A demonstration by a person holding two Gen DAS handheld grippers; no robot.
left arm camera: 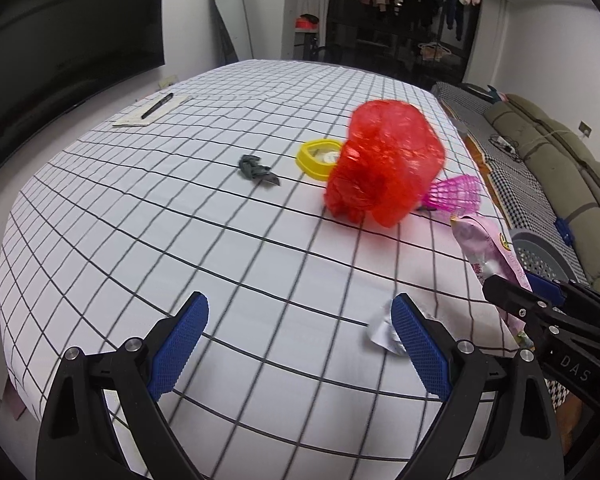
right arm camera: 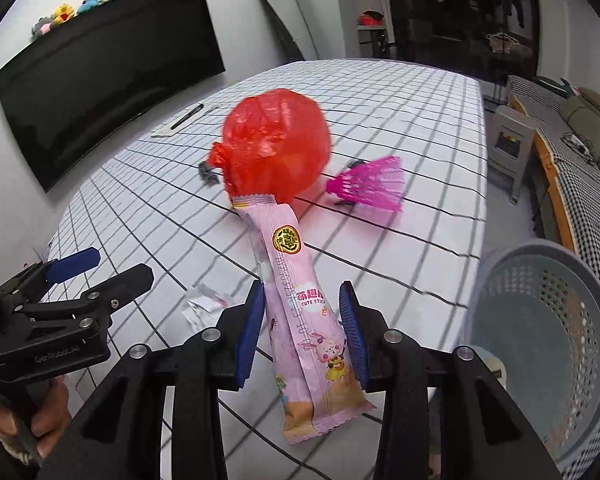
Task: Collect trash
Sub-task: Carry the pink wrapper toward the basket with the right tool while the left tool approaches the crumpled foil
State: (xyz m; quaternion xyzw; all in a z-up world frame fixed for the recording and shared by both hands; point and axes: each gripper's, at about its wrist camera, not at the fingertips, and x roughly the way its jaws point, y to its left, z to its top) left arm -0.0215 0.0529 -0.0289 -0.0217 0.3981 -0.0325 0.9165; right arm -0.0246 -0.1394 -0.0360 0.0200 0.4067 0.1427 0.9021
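We are holding the pink snack wrapper (right arm camera: 300, 304) in our right gripper (right arm camera: 303, 330), the blue pads closing on its lower half while the long upper half is sticking up and forward, free above the checked tablecloth (right arm camera: 400, 128). The grey perforated basket (right arm camera: 548, 320) is sitting just beside the table edge on our right, below the level of the cloth, and we are judging it to be where the trash belongs. Our left gripper (left arm camera: 300, 344) is hanging wide with nothing between its fingers, and a small crumpled white scrap (left arm camera: 382, 330) is lying on the cloth right against its right-hand pad. The risks we are seeing from here: the wrapper is thin and slick, and we are pinching it low, so it may be slipping or pivoting between the pads as we are swinging it over to the basket; its tall free end could also be brushing the red plastic bag (right arm camera: 274, 144) or catching on the basket rim and landing outside. The left fingers may be nudging the light white scrap away instead of straddling it. Still waiting on the table are the red bag, the pink mesh net (right arm camera: 370, 188), a dark crumpled piece (left arm camera: 256, 170) and a yellow ring-shaped object (left arm camera: 320, 158), and the bag looks light enough to be rolling off if we are bumping it.
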